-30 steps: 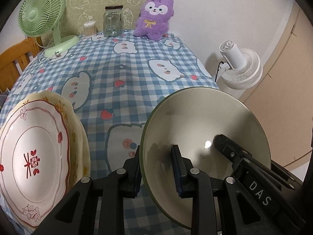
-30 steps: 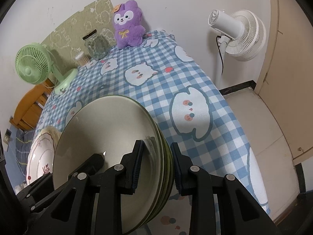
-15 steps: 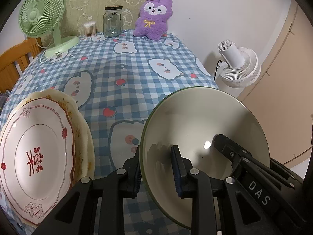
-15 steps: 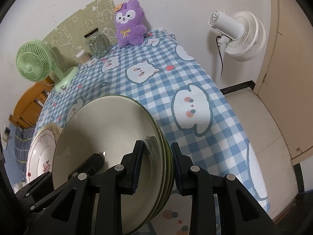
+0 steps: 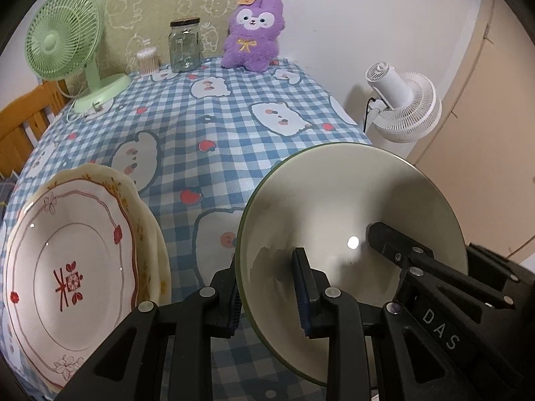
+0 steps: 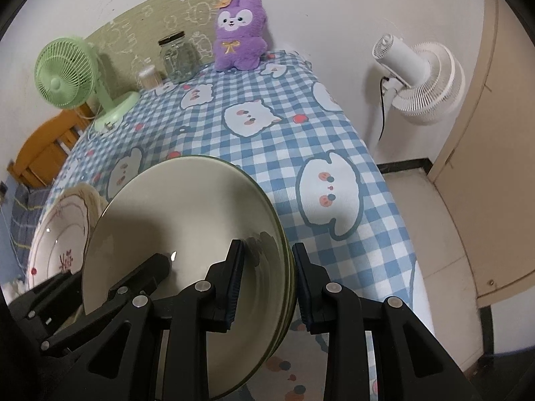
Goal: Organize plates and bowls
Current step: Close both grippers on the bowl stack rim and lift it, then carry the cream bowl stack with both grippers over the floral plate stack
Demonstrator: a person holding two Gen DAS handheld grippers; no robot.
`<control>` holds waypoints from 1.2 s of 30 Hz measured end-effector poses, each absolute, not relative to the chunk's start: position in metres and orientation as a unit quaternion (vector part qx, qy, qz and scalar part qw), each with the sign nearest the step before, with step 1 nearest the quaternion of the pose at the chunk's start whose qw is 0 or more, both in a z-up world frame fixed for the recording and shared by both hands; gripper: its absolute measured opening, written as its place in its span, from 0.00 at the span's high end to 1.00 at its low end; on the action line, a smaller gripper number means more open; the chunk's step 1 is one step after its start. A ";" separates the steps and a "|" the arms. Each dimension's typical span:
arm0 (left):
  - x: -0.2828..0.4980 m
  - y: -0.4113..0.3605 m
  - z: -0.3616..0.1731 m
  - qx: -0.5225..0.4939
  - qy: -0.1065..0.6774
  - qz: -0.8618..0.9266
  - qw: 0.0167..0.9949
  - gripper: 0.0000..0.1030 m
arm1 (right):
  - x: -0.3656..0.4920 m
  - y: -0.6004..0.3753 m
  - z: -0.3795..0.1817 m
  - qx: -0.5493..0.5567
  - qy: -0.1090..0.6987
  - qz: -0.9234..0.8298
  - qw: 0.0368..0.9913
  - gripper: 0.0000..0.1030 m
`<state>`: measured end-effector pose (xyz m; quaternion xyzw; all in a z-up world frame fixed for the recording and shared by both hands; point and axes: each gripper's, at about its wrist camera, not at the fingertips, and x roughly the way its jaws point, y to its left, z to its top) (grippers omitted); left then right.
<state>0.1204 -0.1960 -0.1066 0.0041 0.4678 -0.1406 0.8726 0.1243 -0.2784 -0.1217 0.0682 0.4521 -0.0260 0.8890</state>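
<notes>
Bowls [image 5: 351, 200] nested, tilted. Left gripper [image 5: 267, 289] clamps the rim at 9 o'clock, right gripper [image 6: 267, 282] at 3; count of bowls unclear. Plates [image 5: 67, 260] lie just beside, toward 9.

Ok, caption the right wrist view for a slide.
Both grippers clamp a stack of green-rimmed bowls above the checked tablecloth.

left wrist view: close behind left gripper [image 5: 269, 289], angled down across the table [image 5: 214, 127]
right wrist view: likewise behind right gripper [image 6: 267, 282]
shared: green bowls [image 5: 351, 207], purple plush [image 5: 254, 33]
</notes>
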 end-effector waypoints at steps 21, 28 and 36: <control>0.126 -0.197 -0.104 0.038 0.468 -0.155 0.869 0.75 | 0.119 -0.274 -0.127 0.065 0.437 -0.049 0.896 0.66; 0.126 -0.202 -0.101 0.037 0.469 -0.166 0.867 0.80 | 0.117 -0.279 -0.127 0.083 0.441 -0.047 0.892 0.66; 0.126 -0.200 -0.098 0.025 0.470 -0.164 0.867 0.79 | 0.116 -0.281 -0.127 0.108 0.446 -0.045 0.887 0.67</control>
